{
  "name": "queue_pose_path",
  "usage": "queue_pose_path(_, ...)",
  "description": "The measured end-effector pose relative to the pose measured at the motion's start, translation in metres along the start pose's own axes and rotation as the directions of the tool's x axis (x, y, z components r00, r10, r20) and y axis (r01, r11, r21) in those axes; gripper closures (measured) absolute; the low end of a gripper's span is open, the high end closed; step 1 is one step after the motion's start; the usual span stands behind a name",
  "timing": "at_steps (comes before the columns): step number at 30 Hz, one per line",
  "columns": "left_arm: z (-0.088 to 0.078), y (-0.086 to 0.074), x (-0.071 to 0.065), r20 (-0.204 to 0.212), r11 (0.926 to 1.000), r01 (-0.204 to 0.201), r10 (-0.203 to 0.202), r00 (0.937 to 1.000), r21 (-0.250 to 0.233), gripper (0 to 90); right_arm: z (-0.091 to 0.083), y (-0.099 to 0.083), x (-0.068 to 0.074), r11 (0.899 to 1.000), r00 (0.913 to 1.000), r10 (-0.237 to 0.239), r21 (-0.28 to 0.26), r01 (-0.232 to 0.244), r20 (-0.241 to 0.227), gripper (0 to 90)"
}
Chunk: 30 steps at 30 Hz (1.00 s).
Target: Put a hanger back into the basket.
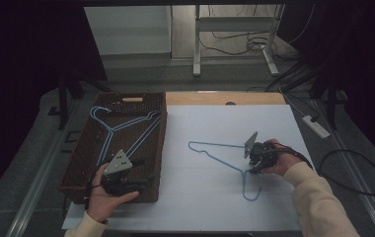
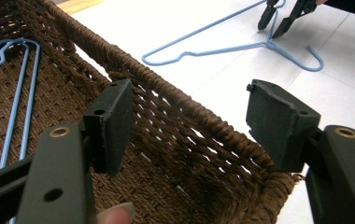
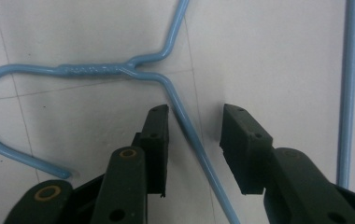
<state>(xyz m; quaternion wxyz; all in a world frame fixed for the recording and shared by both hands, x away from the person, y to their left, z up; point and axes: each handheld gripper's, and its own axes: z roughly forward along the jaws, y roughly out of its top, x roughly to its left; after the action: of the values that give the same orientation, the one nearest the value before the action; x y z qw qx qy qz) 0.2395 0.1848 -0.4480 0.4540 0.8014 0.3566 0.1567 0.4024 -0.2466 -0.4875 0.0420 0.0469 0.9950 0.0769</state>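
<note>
Over on the left, the left gripper hovers at the wicker basket's near corner, jaws spread wide across the rim, a blue hanger lying inside. On the white counter, the right gripper straddles the second blue wire hanger just below its twisted neck, jaws parted, not pinching.

**Both hands low, jaws apart**

The left hand sat at the near-left corner of the tabletop, palm up under the left gripper, whose jaws stood wide and pressed on nothing. Over at the right side, the cream-sleeved forearm angled in from the near edge; the right hand held the right gripper tipped down toward the tabletop, jaws parted, pads clamping nothing.
</note>
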Motion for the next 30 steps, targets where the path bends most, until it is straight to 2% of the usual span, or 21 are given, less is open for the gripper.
queue_pose_path(5, 0.0004, -0.0001, 0.0, 0.001, 1.0, -0.001, 0.001, 1.0, 0.002, 33.4, 0.001, 0.0026, -0.0021, 0.999, 0.9992, -0.029, 0.012, 0.03, -0.026, 66.9)
queue_pose_path(10, 0.0009, -0.0001, -0.0004, 0.003, 1.0, -0.003, 0.003, 1.0, 0.006, 33.4, 0.0016, 0.0024, -0.0061, 0.997, 0.9942, -0.076, 0.008, 0.077, -0.076, 71.8)
queue_pose_path(13, 0.0009, -0.0001, -0.0007, 0.002, 1.0, -0.003, 0.003, 1.0, 0.003, 33.4, 0.0019, 0.0026, -0.0059, 0.995, 0.9911, -0.096, 0.002, 0.097, -0.092, 78.1)
queue_pose_path(14, 0.0009, -0.0002, -0.0006, 0.003, 1.0, -0.002, 0.002, 1.0, 0.003, 33.4, 0.0018, 0.0027, -0.0061, 0.994, 0.9894, -0.109, 0.001, 0.109, -0.096, 81.0)
queue_pose_path(19, 0.0015, -0.0004, -0.0008, 0.004, 1.0, -0.006, 0.006, 1.0, 0.007, 33.5, 0.0015, 0.0048, -0.0037, 0.987, 0.9821, -0.159, 0.015, 0.162, -0.1, 84.5)
queue_pose_path(20, 0.0016, -0.0004, -0.0009, 0.005, 1.0, -0.006, 0.006, 1.0, 0.007, 33.5, 0.0015, 0.006, -0.0027, 0.982, 0.9772, -0.188, 0.018, 0.19, -0.1, 87.4)
queue_pose_path(27, 0.0024, -0.0005, -0.0012, 0.005, 0.9999, -0.008, 0.008, 1.0, 0.011, 33.6, -0.0012, 0.003, 0.0002, 0.98, 0.9757, -0.196, 0.011, 0.198, -0.099, 88.1)
queue_pose_path(30, 0.0031, -0.0005, -0.0013, 0.005, 0.9999, -0.008, 0.008, 1.0, 0.011, 33.6, -0.0067, 0.0018, 0.0021, 0.98, 0.9759, -0.199, -0.01, 0.199, -0.09, 88.1)
